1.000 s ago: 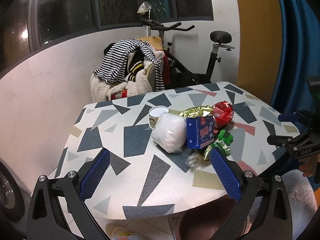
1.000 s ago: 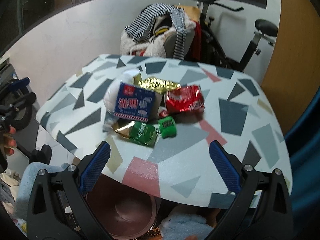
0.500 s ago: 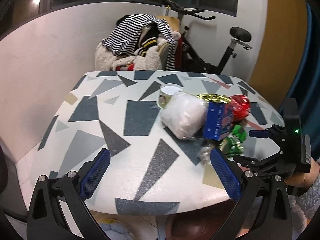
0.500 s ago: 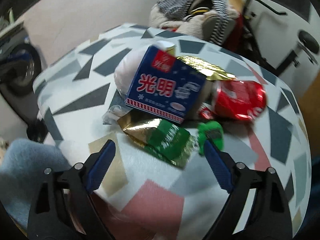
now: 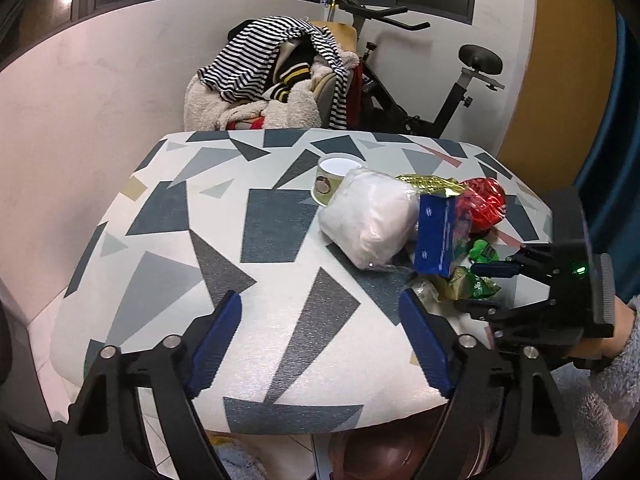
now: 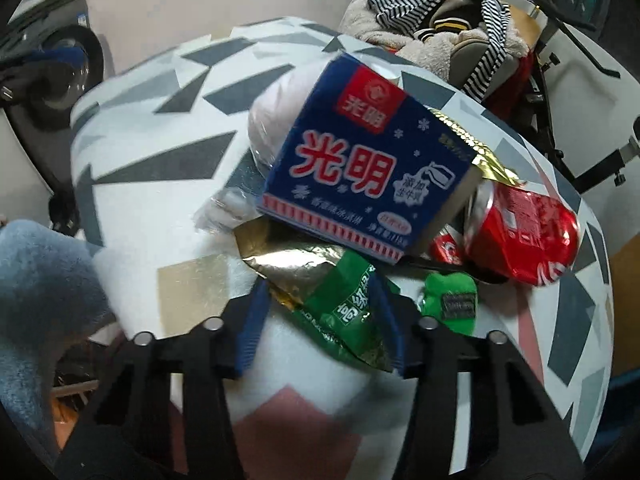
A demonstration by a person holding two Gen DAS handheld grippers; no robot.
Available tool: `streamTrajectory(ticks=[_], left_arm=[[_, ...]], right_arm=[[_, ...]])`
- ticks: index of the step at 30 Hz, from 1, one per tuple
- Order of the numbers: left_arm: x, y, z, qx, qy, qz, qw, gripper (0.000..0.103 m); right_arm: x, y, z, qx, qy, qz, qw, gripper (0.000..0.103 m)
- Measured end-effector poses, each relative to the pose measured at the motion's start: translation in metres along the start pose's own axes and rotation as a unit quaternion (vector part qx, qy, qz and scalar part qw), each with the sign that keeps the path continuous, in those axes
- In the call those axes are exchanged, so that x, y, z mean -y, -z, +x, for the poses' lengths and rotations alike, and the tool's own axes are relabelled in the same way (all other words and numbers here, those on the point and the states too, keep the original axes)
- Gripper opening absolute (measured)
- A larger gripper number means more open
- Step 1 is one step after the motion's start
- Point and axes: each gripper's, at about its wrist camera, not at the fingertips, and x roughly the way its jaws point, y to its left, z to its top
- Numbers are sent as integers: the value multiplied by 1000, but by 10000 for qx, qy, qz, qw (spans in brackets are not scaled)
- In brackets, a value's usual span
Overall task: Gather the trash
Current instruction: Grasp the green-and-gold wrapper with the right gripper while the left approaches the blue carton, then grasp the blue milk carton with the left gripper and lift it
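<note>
A pile of trash lies on the patterned table (image 5: pixel 272 216): a blue ice-cream carton (image 6: pixel 360 176), a crushed red can (image 6: pixel 524 236), a green-and-gold wrapper (image 6: pixel 340 304), a small green wrapper (image 6: pixel 452 300), a white plastic bag (image 5: pixel 372 216), a gold wrapper (image 5: pixel 432 182) and a paper cup (image 5: pixel 334 178). My right gripper (image 6: pixel 324 320) is open, its blue fingers on either side of the green-and-gold wrapper; it also shows in the left wrist view (image 5: pixel 480 284). My left gripper (image 5: pixel 320 340) is open and empty over the table's near edge.
A reddish-brown bin (image 5: pixel 392 456) stands on the floor below the table's near edge. A chair heaped with striped clothes (image 5: pixel 276 76) and an exercise bike (image 5: pixel 420 92) stand behind the table. A white wall runs along the left.
My right gripper has moved in low to the trash pile and now straddles the green-and-gold wrapper, its fingers narrower than before. My left gripper has shifted slightly nearer the table.
</note>
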Motion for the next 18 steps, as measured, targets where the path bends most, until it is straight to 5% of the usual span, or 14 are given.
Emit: streamTrajectory(ticks=[3, 10, 18], left_arm=[[7, 0, 2, -12, 138, -3, 9999, 73], [26, 0, -2, 34, 366, 140, 9992, 70], [43, -8, 9, -56, 957, 29, 9954, 68]], right_arm=[[4, 4, -15, 115, -61, 196, 9997, 23], [22, 19, -44, 425, -332, 996, 9936, 18], [51, 43, -86, 941, -316, 2222, 9699, 13]])
